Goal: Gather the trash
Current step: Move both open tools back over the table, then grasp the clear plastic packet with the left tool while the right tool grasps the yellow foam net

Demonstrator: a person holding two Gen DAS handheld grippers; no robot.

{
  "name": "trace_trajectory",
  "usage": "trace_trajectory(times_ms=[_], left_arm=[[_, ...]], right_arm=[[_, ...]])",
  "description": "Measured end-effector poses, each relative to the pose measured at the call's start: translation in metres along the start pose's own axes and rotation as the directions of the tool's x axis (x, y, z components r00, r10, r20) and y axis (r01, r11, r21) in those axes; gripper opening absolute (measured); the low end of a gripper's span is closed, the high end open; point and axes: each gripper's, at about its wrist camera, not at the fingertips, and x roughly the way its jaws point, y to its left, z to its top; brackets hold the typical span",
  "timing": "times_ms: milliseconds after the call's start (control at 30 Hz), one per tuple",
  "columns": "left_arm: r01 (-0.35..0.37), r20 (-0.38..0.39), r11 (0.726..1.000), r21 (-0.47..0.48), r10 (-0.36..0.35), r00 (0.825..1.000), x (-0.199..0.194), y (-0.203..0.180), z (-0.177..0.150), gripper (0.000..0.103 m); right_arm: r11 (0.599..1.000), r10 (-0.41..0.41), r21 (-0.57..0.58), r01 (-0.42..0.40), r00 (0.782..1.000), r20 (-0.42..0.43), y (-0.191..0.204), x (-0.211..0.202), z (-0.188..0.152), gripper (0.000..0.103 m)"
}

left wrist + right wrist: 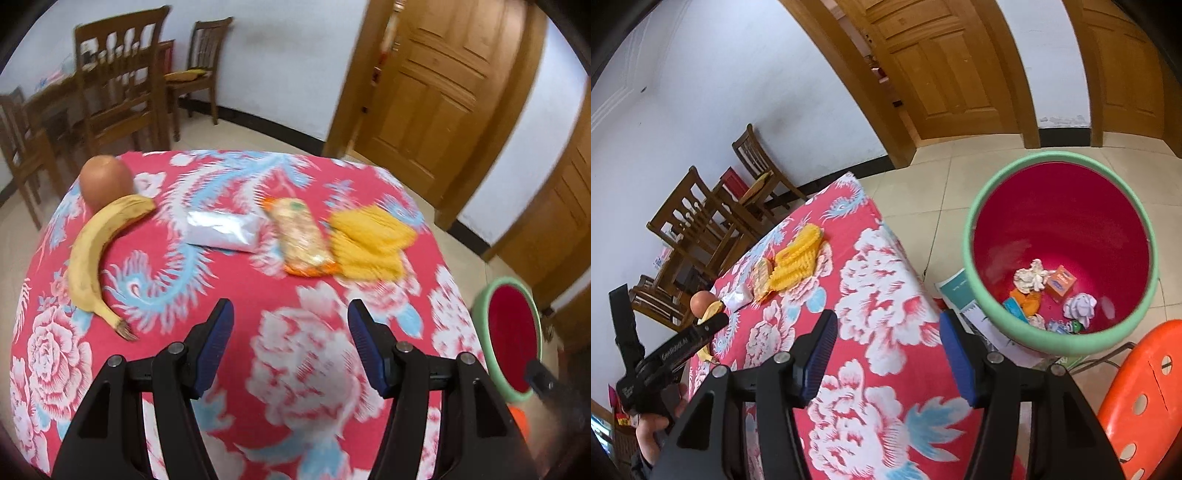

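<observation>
Trash remaining on the table: one silver foil packet (pixel 221 230) near the middle of the floral tablecloth (pixel 295 350), one clear snack wrapper with orange edging (pixel 303 236) just to its right, touching or overlapping a yellow knitted cloth (pixel 373 243). Whether the cloth counts as trash I cannot tell. Also on the cloth-covered table: one banana (pixel 92 258) and one round brownish fruit (pixel 105 181) behind it, touching; likely food, not trash. Bin (pixel 971 229), green rim, red inside, stands on the floor beside the table edge; it holds at least two crumpled tissues, one small orange carton and several other scraps, too jumbled to count exactly. Left gripper (pixel 291 321) hovers over the table short of the packets, jaws about half open, nothing between them. Right gripper (pixel 888 332) hangs over the table's edge next to the bin, jaws likewise half open and empty. Judgement: step in hand is the left reach for a wrapper. To do it well, come down over the foil packet across its narrow side, pinch an edge, and keep clear of the banana. Three wooden chairs by the far wall; one orange plastic stool (pixel 1137 398) near the bin.
</observation>
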Motion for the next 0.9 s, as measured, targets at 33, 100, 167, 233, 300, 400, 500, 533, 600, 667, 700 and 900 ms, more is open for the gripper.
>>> trace_trajectory(times_ms=[33, 100, 167, 233, 300, 400, 500, 533, 600, 667, 700, 900], left_arm=[[-0.008, 0.005, 1.0, -0.013, 0.008, 1.0, 0.002, 0.005, 0.004, 0.064], [-0.024, 0.019, 0.999, -0.043, 0.025, 1.0, 0.006, 0.015, 0.012, 0.064], [-0.033, 0.025, 0.997, -0.071, 0.035, 0.999, 0.011, 0.024, 0.02, 0.064], [-0.042, 0.023, 0.994, -0.097, 0.044, 0.999, 0.018, 0.031, 0.028, 0.064], [-0.046, 0.013, 0.992, -0.119, 0.048, 0.999, 0.028, 0.036, 0.035, 0.064], [-0.053, -0.011, 0.985, -0.163, 0.052, 0.999, 0.043, 0.044, 0.043, 0.064], [-0.064, -0.035, 0.976, -0.208, 0.058, 0.998, 0.058, 0.051, 0.05, 0.064], [-0.067, -0.044, 0.972, -0.224, 0.059, 0.997, 0.064, 0.054, 0.052, 0.064], [-0.074, -0.053, 0.968, -0.24, 0.063, 0.997, 0.072, 0.056, 0.054, 0.064], [-0.081, -0.063, 0.964, -0.253, 0.067, 0.996, 0.081, 0.059, 0.057, 0.064], [-0.081, -0.065, 0.962, -0.26, 0.067, 0.996, 0.084, 0.059, 0.058, 0.066], [-0.115, -0.044, 0.962, -0.247, 0.107, 0.993, 0.095, 0.06, 0.065, 0.071]], right_arm=[[1.0, 0.001, -0.005, -0.001, 1.0, -0.004, 0.004, 0.003, 0.001, 0.06], [1.0, 0.005, -0.017, -0.005, 1.0, -0.014, 0.011, 0.008, 0.003, 0.061], [1.0, 0.009, -0.029, -0.009, 1.0, -0.022, 0.019, 0.014, 0.006, 0.061], [0.999, 0.012, -0.041, -0.013, 0.999, -0.031, 0.026, 0.02, 0.008, 0.061], [0.999, 0.017, -0.049, -0.018, 0.999, -0.037, 0.031, 0.024, 0.011, 0.061], [0.998, 0.018, -0.064, -0.021, 0.999, -0.041, 0.04, 0.031, 0.017, 0.061], [0.997, 0.014, -0.079, -0.018, 0.999, -0.044, 0.048, 0.038, 0.022, 0.061], [0.996, 0.013, -0.084, -0.017, 0.999, -0.046, 0.051, 0.042, 0.024, 0.061], [0.996, 0.01, -0.09, -0.014, 0.999, -0.052, 0.054, 0.048, 0.028, 0.061], [0.995, 0.009, -0.099, -0.015, 0.998, -0.057, 0.059, 0.053, 0.03, 0.061], [0.994, 0.008, -0.105, -0.014, 0.998, -0.059, 0.062, 0.056, 0.032, 0.061], [0.992, 0.006, -0.122, -0.016, 0.997, -0.078, 0.073, 0.072, 0.038, 0.061]])
